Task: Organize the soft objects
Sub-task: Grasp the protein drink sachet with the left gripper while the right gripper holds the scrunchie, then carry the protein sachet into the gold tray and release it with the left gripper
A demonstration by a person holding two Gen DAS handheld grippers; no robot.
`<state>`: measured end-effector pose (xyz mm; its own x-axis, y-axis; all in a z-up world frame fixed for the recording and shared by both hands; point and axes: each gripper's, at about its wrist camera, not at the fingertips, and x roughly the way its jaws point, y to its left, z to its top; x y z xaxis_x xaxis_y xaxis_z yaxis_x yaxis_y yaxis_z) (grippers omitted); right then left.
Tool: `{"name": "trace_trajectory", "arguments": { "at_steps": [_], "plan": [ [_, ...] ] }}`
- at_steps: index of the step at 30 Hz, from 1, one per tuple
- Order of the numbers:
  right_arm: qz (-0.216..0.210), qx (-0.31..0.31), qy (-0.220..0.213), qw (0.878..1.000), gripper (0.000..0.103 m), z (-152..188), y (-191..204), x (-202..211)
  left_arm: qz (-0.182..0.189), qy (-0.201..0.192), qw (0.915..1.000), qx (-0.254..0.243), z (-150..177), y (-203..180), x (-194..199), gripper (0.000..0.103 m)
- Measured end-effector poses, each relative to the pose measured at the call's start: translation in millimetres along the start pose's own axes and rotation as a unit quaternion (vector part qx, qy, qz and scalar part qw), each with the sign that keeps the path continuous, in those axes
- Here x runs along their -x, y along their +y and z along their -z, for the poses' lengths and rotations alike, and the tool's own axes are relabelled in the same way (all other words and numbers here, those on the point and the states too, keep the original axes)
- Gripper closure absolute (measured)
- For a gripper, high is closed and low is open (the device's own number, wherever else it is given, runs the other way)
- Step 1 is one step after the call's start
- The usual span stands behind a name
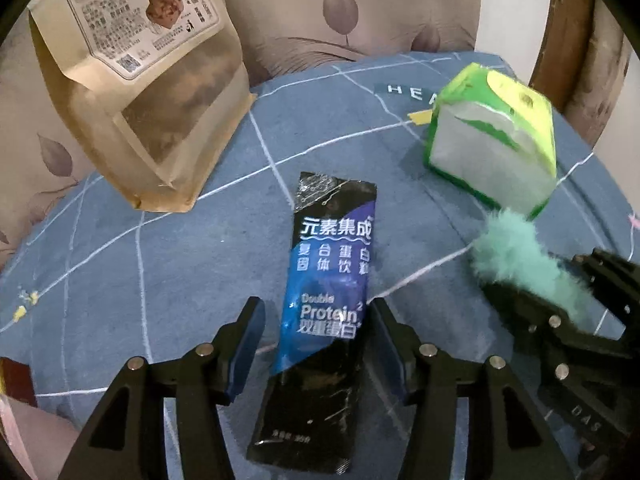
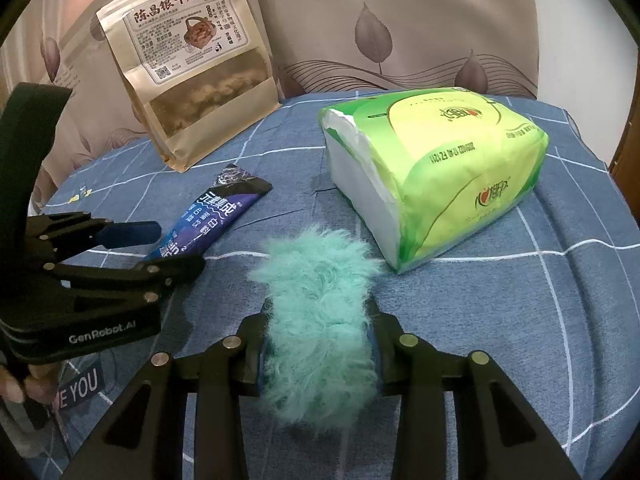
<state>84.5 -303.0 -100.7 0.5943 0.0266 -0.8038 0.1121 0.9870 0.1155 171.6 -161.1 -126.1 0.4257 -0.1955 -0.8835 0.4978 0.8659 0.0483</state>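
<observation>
Jaws, left: spread wide on the left gripper [image 1: 320, 344], blue pads either side of the glossy black-and-blue protein drink sachet [image 1: 326, 312], neither pad clearly touching it
Jaws, right: the right gripper [image 2: 318, 344] is squeezing the fluffy teal fur piece [image 2: 318, 320], pads sunk into the pile on both sides
Sachet: lying flat on the blue bedspread with thin white grid lines [image 2: 560, 300], long axis running away from the left wrist camera, its near end passing between the left jaws
Fur piece: sticks out ahead of the right jaws, far end just beside the near corner of the tissue pack; whether it rests on the bedspread or hangs a touch above it, cannot tell
Tissue pack: soft green-and-white plastic pack of tissues [image 2: 432, 184], lying on the bedspread, one end torn with white tissue showing, to the right of the sachet
Snack pouch: tan kraft-paper stand-up pouch with a white printed label and a clear window [image 2: 192, 92], upright at the back left, against the beige leaf-patterned fabric [image 2: 380, 32]
Grippers together: left one sits well to the left in the right wrist view, near the sachet, apart from the fur
</observation>
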Motion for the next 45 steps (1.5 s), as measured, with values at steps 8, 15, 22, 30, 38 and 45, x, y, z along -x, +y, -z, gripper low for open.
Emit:
{"name": "trace_trajectory", "arguments": {
  "at_steps": [8,15,22,30,38,45],
  "plan": [
    [0.000,0.000,0.000,1.000,0.068,0,-1,0,0.018,-0.004,0.9998,0.011,1,6,4,0.069],
    [0.001,0.003,0.001,1.000,0.067,0,1,-1,0.018,-0.018,0.9997,0.006,5,3,27,0.071],
    [0.004,0.007,0.002,1.000,0.067,0,2,-2,0.010,-0.039,0.9988,0.029,9,14,70,0.071],
    [0.005,0.011,0.002,1.000,0.067,0,2,-2,-0.009,-0.053,0.9972,0.052,21,47,124,0.071],
    [0.007,0.016,0.003,1.000,0.067,0,1,-1,-0.062,-0.058,0.9928,0.084,49,104,169,0.071],
    [0.011,0.022,0.004,1.000,0.067,1,1,-1,-0.119,-0.063,0.9806,0.142,85,173,201,0.071]
  ]
}}
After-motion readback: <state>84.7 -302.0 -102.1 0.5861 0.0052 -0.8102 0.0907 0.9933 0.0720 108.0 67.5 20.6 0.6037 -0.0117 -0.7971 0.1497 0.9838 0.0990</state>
